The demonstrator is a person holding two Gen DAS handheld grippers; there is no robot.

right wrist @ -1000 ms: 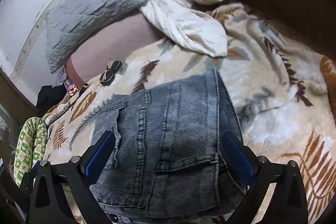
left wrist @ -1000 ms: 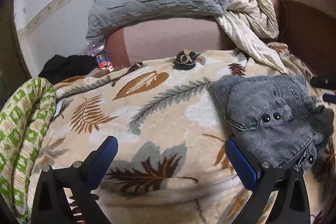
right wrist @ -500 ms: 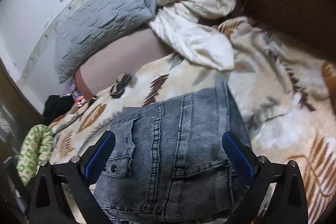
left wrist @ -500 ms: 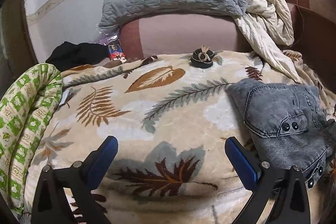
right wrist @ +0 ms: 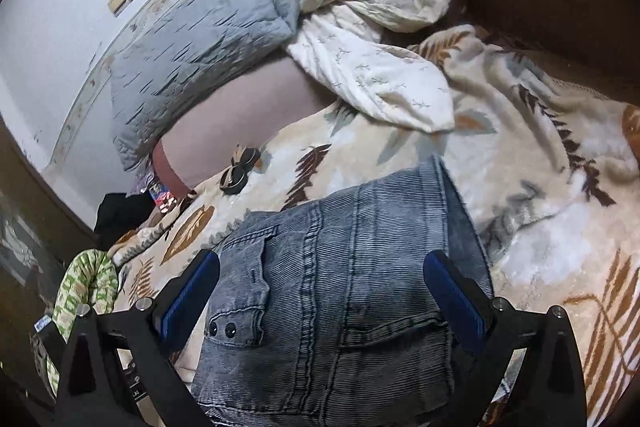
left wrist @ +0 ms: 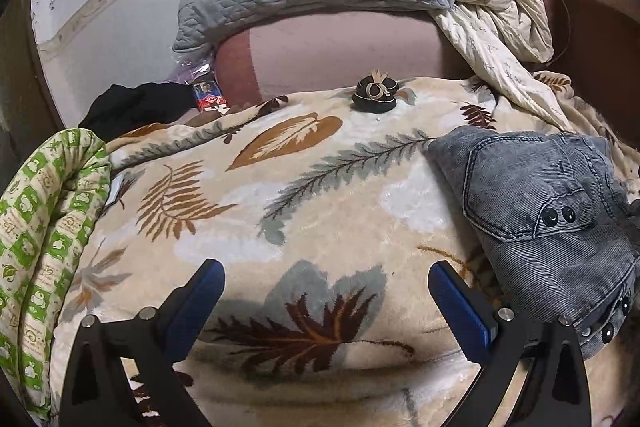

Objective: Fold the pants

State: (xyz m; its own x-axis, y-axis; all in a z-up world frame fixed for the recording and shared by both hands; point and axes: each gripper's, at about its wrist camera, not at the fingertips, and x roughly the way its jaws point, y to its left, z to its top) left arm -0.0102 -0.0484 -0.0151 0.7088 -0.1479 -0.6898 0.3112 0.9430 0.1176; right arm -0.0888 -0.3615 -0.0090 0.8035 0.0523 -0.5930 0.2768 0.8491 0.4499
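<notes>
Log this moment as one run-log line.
task: fold pants | pants: folded bundle on leaf blanket | left hand-held gripper: open, over blanket | right hand-held gripper: open, over pants

My left claw (left wrist: 326, 301) has drawn away from the pants (left wrist: 548, 223): a second ago they touched my right-hand finger, now they lie just beyond it. My right claw (right wrist: 320, 291) has lifted, showing more of the folded denim between its spread fingers.
</notes>
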